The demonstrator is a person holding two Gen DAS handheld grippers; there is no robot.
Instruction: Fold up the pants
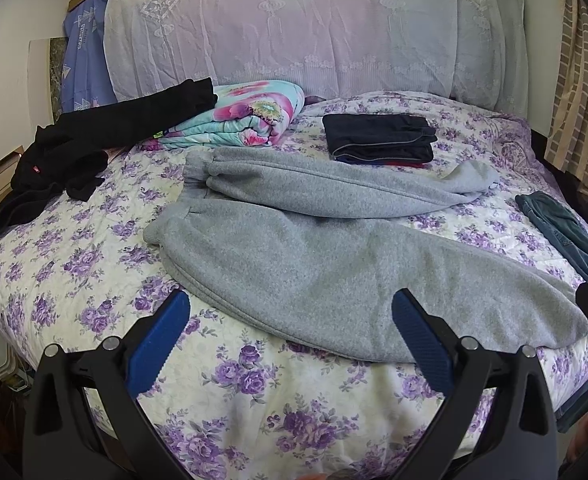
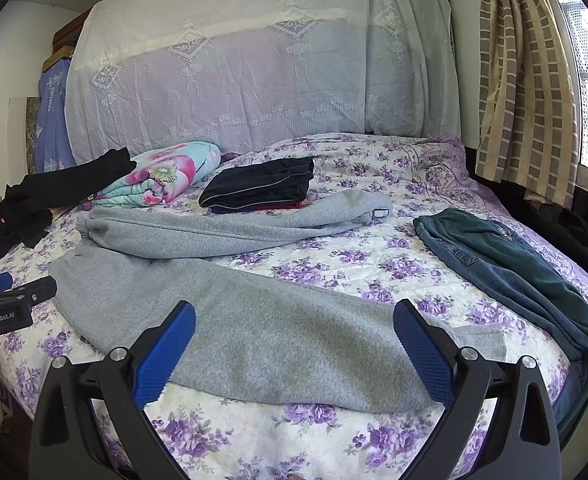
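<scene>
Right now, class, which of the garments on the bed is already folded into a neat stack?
The dark navy pants near the headboard; the grey sweatpants, black garment and teal pants lie unfolded.

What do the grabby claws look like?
Both are alike: the left gripper and right gripper each have two black plastic arms joined by round silver bolts, tipped with bumpy blue fingers. Seen from the right wrist camera, the left gripper's side carries white "GenRobot.AI" lettering. No cables or sleeves show.

Your left gripper (image 1: 289, 332) and right gripper (image 2: 294, 344) each have black arms, silver screws and ribbed blue pads (image 2: 165, 356); the left one's side reads "GenRobot.AI".
</scene>
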